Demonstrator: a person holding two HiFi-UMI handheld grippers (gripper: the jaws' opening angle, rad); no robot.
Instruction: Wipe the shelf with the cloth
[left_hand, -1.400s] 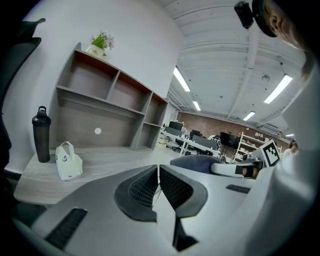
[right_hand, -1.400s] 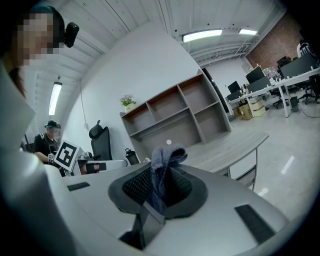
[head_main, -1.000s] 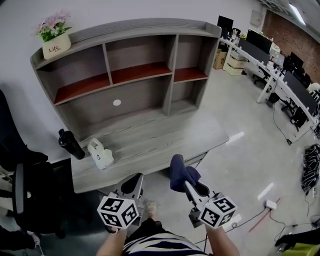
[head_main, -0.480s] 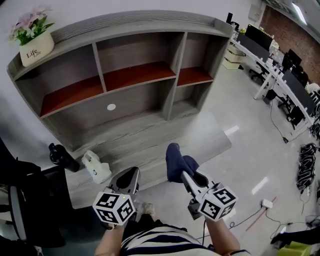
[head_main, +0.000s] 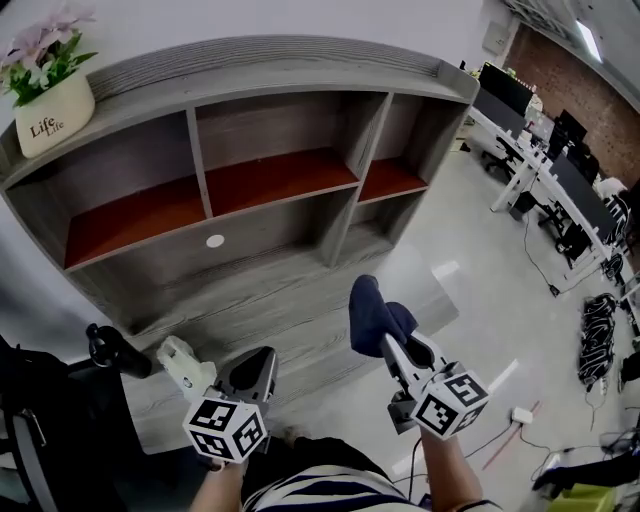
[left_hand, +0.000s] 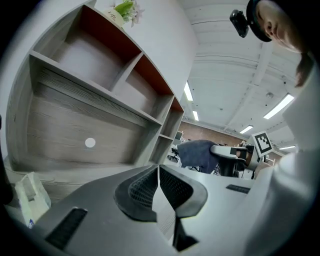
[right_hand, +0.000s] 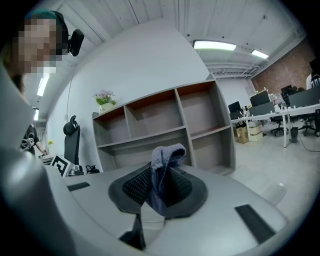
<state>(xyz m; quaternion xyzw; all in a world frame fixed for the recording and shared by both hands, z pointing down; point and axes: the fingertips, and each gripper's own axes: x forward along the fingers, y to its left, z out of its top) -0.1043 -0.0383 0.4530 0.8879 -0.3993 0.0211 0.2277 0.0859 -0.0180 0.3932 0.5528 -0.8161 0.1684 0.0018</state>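
Pinching the dark blue cloth (head_main: 372, 312), the right tongs (head_main: 392, 345) hold it over the near edge of the tabletop (head_main: 250, 300). Its long axis runs along the jaws, and its bunched free end points toward the shelf (head_main: 345, 205). The left tongs (head_main: 258, 362) are pressed together, empty, beside them.

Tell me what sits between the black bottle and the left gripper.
A small white object on the desk, beside the black bottle and short of the left gripper; the head view shows it.
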